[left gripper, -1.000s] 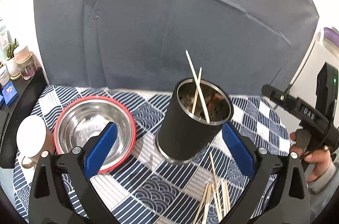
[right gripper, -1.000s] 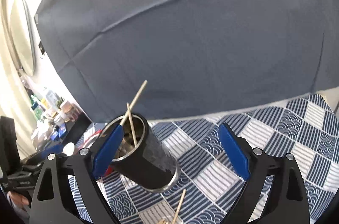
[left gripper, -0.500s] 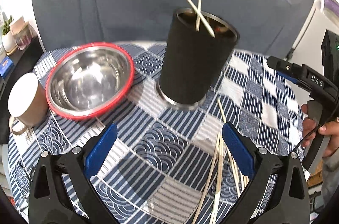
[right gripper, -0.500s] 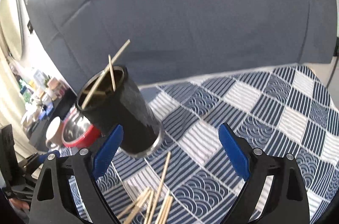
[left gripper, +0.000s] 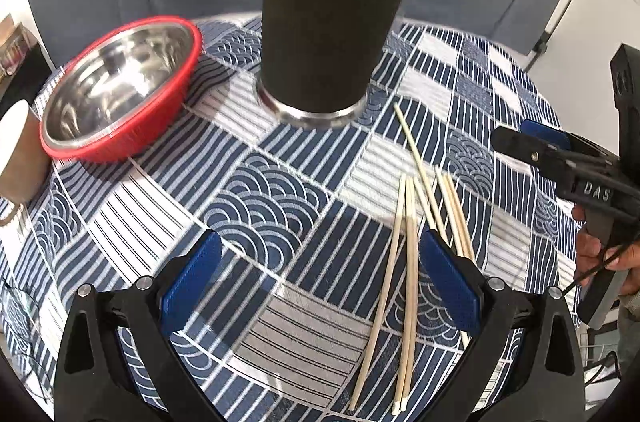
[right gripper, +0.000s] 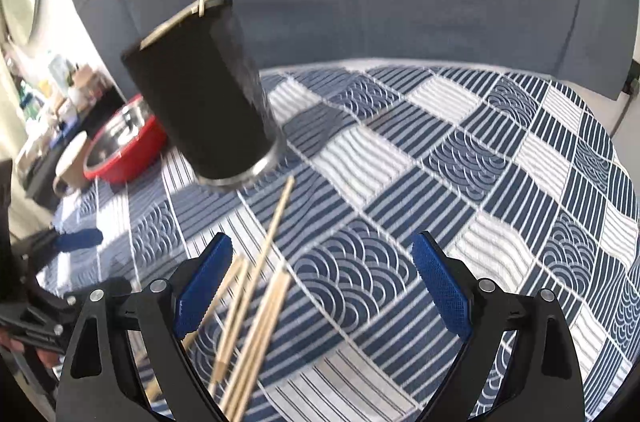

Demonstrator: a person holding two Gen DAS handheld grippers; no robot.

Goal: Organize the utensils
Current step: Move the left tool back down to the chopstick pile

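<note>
A black cylindrical holder (left gripper: 332,18) with a steel base stands on the patterned cloth, two chopsticks poking out of its top; it also shows in the right wrist view (right gripper: 200,90). Several loose wooden chopsticks (left gripper: 408,234) lie on the cloth in front of it, also seen in the right wrist view (right gripper: 256,306). My left gripper (left gripper: 320,286) is open and empty, low over the cloth, its right finger beside the chopsticks. My right gripper (right gripper: 320,286) is open and empty, its left finger next to the chopsticks; it shows at the right edge of the left wrist view (left gripper: 536,142).
A steel bowl with a red rim (left gripper: 116,86) sits left of the holder, and a beige mug (left gripper: 16,158) left of that. The blue and white tablecloth (right gripper: 480,162) stretches to the right. A grey backdrop hangs behind. Cluttered shelves stand at far left (right gripper: 52,90).
Both grippers have dropped and tilted down toward the cloth, closer to the loose chopsticks. The holder now sits higher in both views. Both stay open.
</note>
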